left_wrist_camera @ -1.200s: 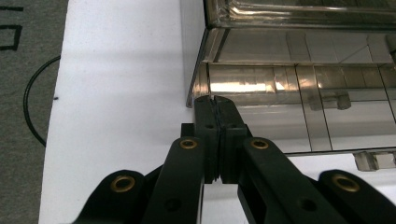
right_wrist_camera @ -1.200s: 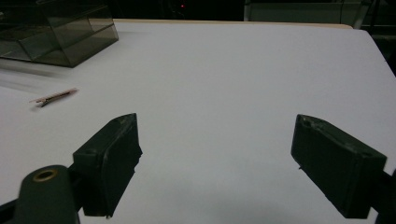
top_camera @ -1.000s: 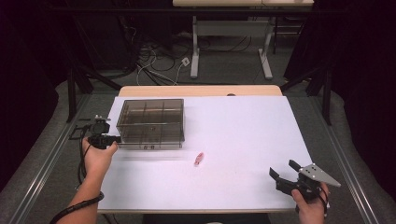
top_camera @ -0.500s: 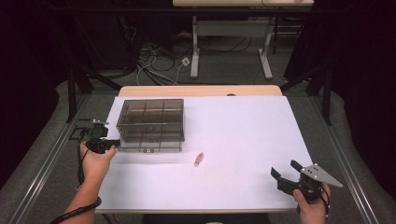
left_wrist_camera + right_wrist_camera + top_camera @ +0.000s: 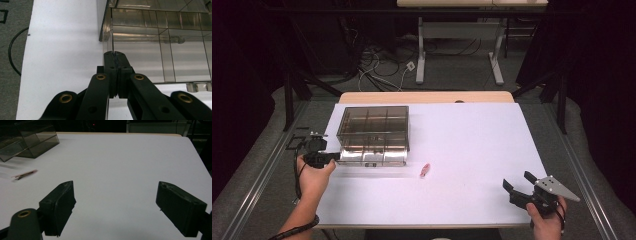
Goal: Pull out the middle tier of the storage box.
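Left gripper (image 5: 113, 53) clamped on the clear compartment box's (image 5: 373, 132) near-left wall edge; a slanted pull may slip it free.

We count one smoky transparent plastic organizer box (image 5: 373, 132) with inner dividers and one small pink clip-like object (image 5: 425, 170) on one white-covered table (image 5: 472, 150). We also count two black two-jaw grippers, the left gripper (image 5: 333, 158) and the right gripper (image 5: 518, 181), one in each hand.
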Demonstrator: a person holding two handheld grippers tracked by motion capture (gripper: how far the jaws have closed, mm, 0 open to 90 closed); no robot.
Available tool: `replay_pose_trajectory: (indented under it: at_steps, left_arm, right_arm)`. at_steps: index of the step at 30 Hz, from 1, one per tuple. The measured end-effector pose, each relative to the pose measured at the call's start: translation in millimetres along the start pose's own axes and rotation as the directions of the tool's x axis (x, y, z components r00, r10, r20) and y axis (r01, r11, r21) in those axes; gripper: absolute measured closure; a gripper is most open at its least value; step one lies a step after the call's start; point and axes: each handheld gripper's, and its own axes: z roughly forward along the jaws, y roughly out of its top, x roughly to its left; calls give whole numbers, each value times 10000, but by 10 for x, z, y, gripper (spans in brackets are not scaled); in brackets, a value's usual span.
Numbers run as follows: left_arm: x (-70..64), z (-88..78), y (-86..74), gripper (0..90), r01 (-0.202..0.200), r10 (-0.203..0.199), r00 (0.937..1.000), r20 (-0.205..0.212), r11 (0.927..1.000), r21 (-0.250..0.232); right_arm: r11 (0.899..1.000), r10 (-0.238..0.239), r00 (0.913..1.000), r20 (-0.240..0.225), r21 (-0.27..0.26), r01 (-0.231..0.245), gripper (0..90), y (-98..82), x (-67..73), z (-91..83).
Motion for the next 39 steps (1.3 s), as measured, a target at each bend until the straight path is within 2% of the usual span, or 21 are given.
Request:
replay_pose_trajectory:
  at_steps: [8,10,12,14,21,23,26,27,28,33,39]
  left_arm:
    - [4,2,-21,893,-87,87,10000,-32,10000,-39]
    - [3,-8,-17,893,-149,149,9999,-23,9998,91]
    - [4,2,-21,892,-112,112,9999,-16,9999,-30]
    - [10,-9,-18,891,-164,163,9998,58,9998,110]
    - [-10,-1,-34,886,-175,174,9998,-70,9998,-107]
    - [-9,-4,-34,861,-207,207,9998,10,9997,-107]
    - [-14,-15,-39,824,-232,233,9997,21,9996,-172]
    - [-14,-22,-39,805,-262,264,9996,81,9995,-192]
    - [-15,-36,-37,798,-325,326,9995,50,9994,-103]
    - [-37,-57,-46,757,-352,356,9993,109,9987,-355]
    - [-51,-78,-60,717,-406,416,9988,256,9985,-369]
  right_arm:
    - [10000,-7,10000,37,82,6,149,3,3,-6]
    - [9999,-84,10000,32,87,83,149,0,1,1]
    - [9999,-126,9999,12,102,126,149,-1,0,2]
    - [9999,-146,9999,35,37,146,149,-2,0,4]
    - [9998,-183,9998,74,38,183,149,-3,-2,4]
    - [9998,-159,9998,115,-116,161,149,-6,3,15]
    - [9998,-166,9996,228,-99,168,149,-4,7,12]
    - [9998,-197,9997,151,82,196,149,1,3,-1]
    - [9998,-184,9997,165,69,183,149,2,4,-2]
    - [9999,-143,9998,134,16,142,149,4,5,-1]
    - [9996,-284,9995,170,-35,285,149,18,12,-12]
